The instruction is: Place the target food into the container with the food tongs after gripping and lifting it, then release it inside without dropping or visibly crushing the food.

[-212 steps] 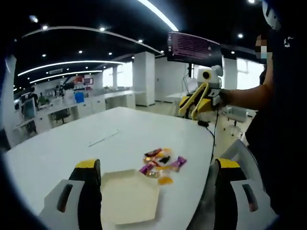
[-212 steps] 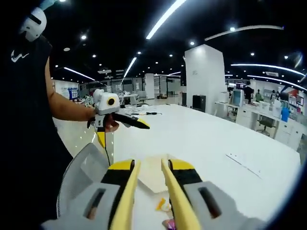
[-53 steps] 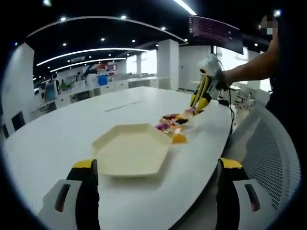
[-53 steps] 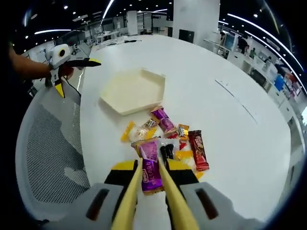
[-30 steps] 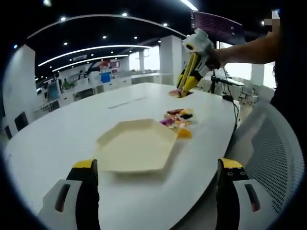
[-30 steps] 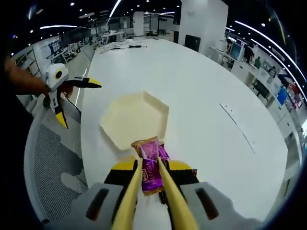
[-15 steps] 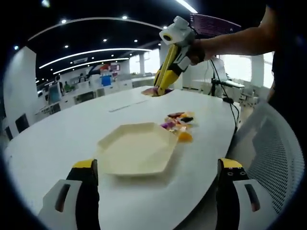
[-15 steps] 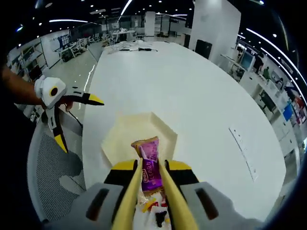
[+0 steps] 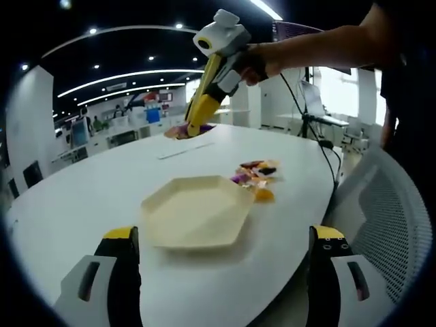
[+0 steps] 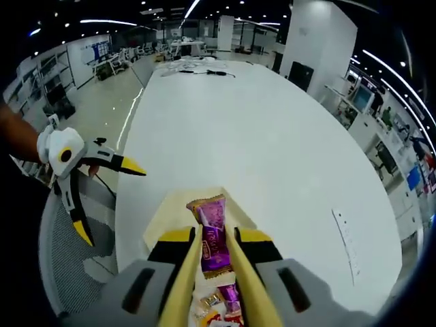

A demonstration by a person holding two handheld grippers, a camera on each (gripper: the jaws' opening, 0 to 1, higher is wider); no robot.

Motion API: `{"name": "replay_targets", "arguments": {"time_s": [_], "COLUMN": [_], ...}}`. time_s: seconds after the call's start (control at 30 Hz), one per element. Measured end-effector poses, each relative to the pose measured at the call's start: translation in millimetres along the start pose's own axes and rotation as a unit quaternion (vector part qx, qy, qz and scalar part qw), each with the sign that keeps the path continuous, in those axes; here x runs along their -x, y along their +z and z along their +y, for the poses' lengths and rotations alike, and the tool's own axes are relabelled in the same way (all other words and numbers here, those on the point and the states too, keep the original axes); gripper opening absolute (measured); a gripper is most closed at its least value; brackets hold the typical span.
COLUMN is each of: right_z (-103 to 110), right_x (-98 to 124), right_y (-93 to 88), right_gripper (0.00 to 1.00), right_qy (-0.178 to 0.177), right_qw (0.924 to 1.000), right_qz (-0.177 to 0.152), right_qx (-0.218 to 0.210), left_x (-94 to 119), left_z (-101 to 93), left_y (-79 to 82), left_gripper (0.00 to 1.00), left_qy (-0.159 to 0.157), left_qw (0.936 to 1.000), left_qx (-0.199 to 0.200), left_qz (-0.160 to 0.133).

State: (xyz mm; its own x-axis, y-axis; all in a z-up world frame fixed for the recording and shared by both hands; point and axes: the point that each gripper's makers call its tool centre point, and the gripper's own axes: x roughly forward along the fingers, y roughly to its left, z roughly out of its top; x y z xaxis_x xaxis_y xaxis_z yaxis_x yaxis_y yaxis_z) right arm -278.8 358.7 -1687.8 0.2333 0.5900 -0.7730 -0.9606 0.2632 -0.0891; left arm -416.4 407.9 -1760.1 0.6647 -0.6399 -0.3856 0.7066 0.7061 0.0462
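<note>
Candy (image 10: 212,235) sits pinched lengthwise between your right gripper (image 10: 210,255) jaws, lifted high so the wrapper clears the pile (image 9: 256,178) on its way to the tray (image 9: 196,219). Your left gripper (image 9: 218,279) hangs near the table (image 9: 82,204) edge, jaws spread wide and empty (out of the way). Carry on over the tray's middle before opening.

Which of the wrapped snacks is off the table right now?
The purple snack, clamped in the right gripper above the tray. The others lie in a pile on the table.
</note>
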Motion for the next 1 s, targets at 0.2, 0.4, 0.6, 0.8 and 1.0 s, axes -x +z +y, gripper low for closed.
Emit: {"name": "replay_targets", "arguments": {"time_s": [0.2, 0.4, 0.6, 0.8, 1.0], "right_z": [3, 4, 4, 5, 1], "right_x": [-10, -17, -22, -22, -14], "right_y": [8.2, 11.3, 9.4, 7.5, 4.2], "right_gripper": [0.22, 0.23, 0.25, 0.25, 0.25], "right_qy": [0.002, 0.005, 0.005, 0.008, 0.001], "right_qw": [1.0, 1.0, 0.9998, 0.9998, 0.9994], "right_qz": [-0.003, -0.007, -0.008, -0.011, -0.02], "right_qx": [-0.004, 0.005, 0.015, 0.016, 0.03], "left_x": [0, 0, 0, 0, -1], "left_z": [-0.3, 0.9, 1.7, 2.1, 1.3], "left_y": [-1.9, -4.2, -5.1, -4.8, -5.9], "left_gripper": [1.0, 1.0, 1.0, 1.0, 1.0], "left_qy": [-0.001, 0.002, 0.003, 0.003, -0.001], "left_qw": [1.0, 0.9999, 0.9999, 0.9999, 0.9999], "left_qx": [-0.001, 0.003, 0.003, 0.003, 0.002], "left_qz": [0.007, 0.012, 0.014, 0.013, 0.016]}}
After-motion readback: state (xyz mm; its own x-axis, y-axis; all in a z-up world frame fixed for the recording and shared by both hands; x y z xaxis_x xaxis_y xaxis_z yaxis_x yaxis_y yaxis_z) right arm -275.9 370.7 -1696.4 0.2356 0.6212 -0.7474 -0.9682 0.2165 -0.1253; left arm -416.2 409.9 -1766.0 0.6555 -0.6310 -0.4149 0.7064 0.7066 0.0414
